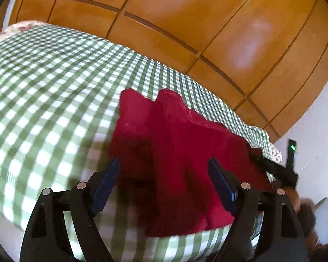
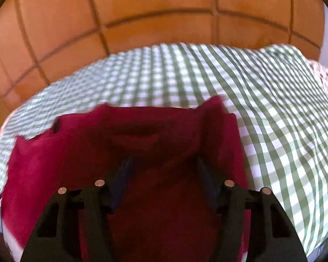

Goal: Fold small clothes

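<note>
Both hand-held grippers open over red garment (image 2: pixel 155 144).

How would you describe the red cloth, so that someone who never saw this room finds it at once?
Start at the wooden wardrobe; in front of it is a bed with a green-and-white checked cover. On that cover lies the red cloth, rumpled. It is the only plain, dark red thing among the checks.

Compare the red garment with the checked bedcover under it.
The red garment is plain dark red; the checked bedcover is green and white. The garment is rumpled with raised folds and small; the bedcover lies mostly smooth and spreads far wider. Both are soft cloth on the bed.
</note>
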The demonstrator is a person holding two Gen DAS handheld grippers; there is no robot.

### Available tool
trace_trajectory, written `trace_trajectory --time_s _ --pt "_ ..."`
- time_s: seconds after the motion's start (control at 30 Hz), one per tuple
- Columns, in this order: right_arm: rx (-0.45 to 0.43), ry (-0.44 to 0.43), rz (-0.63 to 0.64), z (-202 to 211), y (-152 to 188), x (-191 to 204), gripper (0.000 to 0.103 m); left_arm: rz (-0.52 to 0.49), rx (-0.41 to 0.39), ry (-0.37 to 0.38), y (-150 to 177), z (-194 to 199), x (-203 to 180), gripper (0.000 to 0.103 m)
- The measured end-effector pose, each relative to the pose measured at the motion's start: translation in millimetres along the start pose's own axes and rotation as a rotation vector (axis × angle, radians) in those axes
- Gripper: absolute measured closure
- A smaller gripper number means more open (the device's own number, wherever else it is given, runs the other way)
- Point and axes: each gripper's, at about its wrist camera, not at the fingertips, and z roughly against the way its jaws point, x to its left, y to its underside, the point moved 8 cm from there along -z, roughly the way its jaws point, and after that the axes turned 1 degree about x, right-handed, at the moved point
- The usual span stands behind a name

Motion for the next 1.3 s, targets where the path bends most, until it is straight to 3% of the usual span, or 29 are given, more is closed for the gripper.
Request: trace_trajectory --time_s 0.13,0.23,0.37,0.43,0.5,0.6,0.73,0.87,0.97,1.07,1.2,1.23,1.3 --pt "-0.068 0.024 0.016 -12 0 -3 0.042 -0.055 0.021 -0.015 25 18 -1 0.032" --pt "-0.107 0.06 0.056 -6 5 2 0.041 -0.126 0.083 0.027 53 19 -13 0.035" --pt "-0.122 0.015 0.028 -3 3 0 0.04 -0.209 0.106 0.05 65 8 -28 0.035" --pt "-0.128 -0.001 0.018 -2 3 -1 0.04 -0.211 0.102 0.031 60 -3 -26 0.052" --pt "-0.129 -0.001 0.02 0 3 0 0.039 -0.226 0.12 0.033 56 -14 -27 0.077" --pt "-0.127 -0.003 0.02 0 3 2 0.039 -0.264 0.119 0.015 49 -13 -29 0.088" --pt "-0.129 -0.013 0.016 -1 3 1 0.039 -0.238 0.054 0.009 33 15 -19 0.092" --pt "-0.131 -0.011 0.023 -2 3 2 0.038 -0.201 0.131 -0.032 53 2 17 0.094" --pt "-0.138 -0.026 0.018 0 3 1 0.038 -0.151 0.151 0.026 57 -3 25 0.094" --pt "-0.15 -0.121 -0.017 9 1 -2 0.033 -0.187 0.139 0.059 54 3 16 0.094" --pt "-0.234 -0.241 -0.154 61 -5 -29 0.032 -0.122 0.128 0.113 48 11 15 0.093" --pt "-0.26 -0.255 -0.191 77 -4 -42 0.032 -0.109 0.12 0.129 43 13 12 0.091" --pt "-0.281 -0.239 -0.218 103 5 -66 0.034 -0.103 0.089 0.153 33 15 4 0.074"
